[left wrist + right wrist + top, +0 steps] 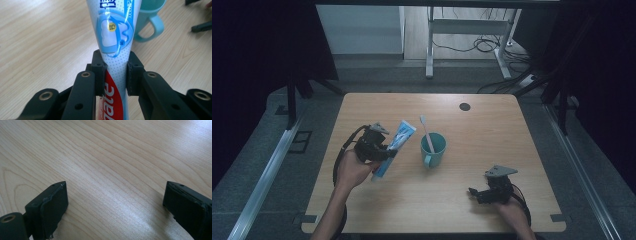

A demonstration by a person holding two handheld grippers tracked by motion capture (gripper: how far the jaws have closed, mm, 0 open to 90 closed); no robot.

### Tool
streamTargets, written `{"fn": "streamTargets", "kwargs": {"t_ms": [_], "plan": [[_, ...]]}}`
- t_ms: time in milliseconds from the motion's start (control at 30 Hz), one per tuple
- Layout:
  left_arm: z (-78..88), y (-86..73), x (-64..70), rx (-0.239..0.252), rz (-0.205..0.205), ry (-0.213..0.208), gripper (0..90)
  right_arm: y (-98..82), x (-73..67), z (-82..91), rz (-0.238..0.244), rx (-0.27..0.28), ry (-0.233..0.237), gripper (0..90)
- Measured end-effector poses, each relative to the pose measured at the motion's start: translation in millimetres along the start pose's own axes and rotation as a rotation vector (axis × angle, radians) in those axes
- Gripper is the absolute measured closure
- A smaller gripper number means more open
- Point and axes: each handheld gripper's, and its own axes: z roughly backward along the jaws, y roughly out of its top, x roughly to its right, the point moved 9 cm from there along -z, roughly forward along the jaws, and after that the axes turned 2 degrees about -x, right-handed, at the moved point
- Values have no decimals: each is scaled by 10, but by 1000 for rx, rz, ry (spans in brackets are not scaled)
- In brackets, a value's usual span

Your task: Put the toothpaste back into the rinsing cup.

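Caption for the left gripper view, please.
Left gripper clamps a toothpaste tube above the wooden table, teal mug behind.

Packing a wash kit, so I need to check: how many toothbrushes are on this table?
1. The toothbrush stands in the teal cup near the middle of the table, head up, leaning left. The cup's inside is partly hidden, so something shorter might sit there.

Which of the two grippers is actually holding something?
The left gripper: its jaws clamp a toothpaste tube near the teal cup. The right gripper stands wide open over bare table.
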Motion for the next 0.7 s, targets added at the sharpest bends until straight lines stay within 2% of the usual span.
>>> {"fn": "streamTargets", "kwargs": {"t_ms": [333, 700], "plan": [[26, 137, 46, 74, 6, -16, 732, 0, -1, 0, -1, 0, 1, 55], [-6, 287, 117, 119, 1, -33, 732, 0, 1, -1, 1, 0, -1, 55]]}}
